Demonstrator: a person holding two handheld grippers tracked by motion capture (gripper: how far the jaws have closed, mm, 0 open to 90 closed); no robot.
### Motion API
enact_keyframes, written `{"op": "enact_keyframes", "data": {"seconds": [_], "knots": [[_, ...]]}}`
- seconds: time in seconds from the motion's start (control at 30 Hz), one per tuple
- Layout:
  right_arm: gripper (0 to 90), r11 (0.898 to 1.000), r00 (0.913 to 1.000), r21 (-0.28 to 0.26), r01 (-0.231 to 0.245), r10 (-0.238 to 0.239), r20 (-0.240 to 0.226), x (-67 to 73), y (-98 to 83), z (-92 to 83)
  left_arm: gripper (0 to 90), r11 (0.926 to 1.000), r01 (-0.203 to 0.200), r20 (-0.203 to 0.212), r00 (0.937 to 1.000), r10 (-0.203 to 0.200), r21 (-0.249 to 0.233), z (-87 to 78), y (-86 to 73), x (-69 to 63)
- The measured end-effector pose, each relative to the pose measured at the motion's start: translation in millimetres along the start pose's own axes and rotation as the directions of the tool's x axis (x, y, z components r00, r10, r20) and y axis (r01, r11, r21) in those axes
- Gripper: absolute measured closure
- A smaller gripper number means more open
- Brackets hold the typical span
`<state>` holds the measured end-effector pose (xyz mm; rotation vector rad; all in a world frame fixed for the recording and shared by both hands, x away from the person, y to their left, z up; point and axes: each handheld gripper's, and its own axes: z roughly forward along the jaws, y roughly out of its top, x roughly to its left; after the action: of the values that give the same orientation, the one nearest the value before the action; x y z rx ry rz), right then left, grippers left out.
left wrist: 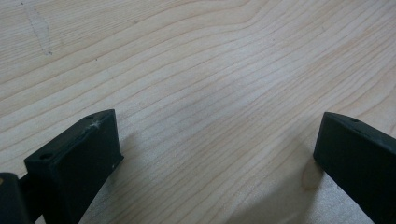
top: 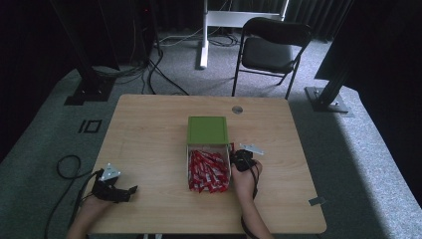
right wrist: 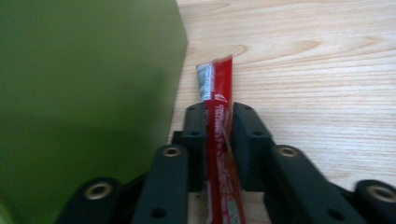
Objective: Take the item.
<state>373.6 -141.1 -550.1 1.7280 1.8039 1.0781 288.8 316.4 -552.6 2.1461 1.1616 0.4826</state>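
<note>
While clamped narrow on red sachet [right wrist: 219, 121] beside green box [top: 207, 130], right gripper [top: 242, 158] ready for loading; left gripper [top: 115, 190] parked wide, empty, on table [top: 149, 129].

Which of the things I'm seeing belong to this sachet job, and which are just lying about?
In the job:
- red sachet in the right claw
- green box
- tray of red sachets

Lying about:
- left claw, open on the table
- folding chair
- floor cables
</note>
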Motion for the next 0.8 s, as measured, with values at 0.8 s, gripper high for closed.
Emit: {"op": "enact_keyframes", "data": {"seconds": [0.8], "knots": [[38.3,0.990,0.9877,-0.061,0.127,-0.131,-0.085,-15.3,21.1,-38.2,1.4,1.0000,0.000,0.001,1.0000,0.000,0.001,0.0,0.0,0.0]]}}
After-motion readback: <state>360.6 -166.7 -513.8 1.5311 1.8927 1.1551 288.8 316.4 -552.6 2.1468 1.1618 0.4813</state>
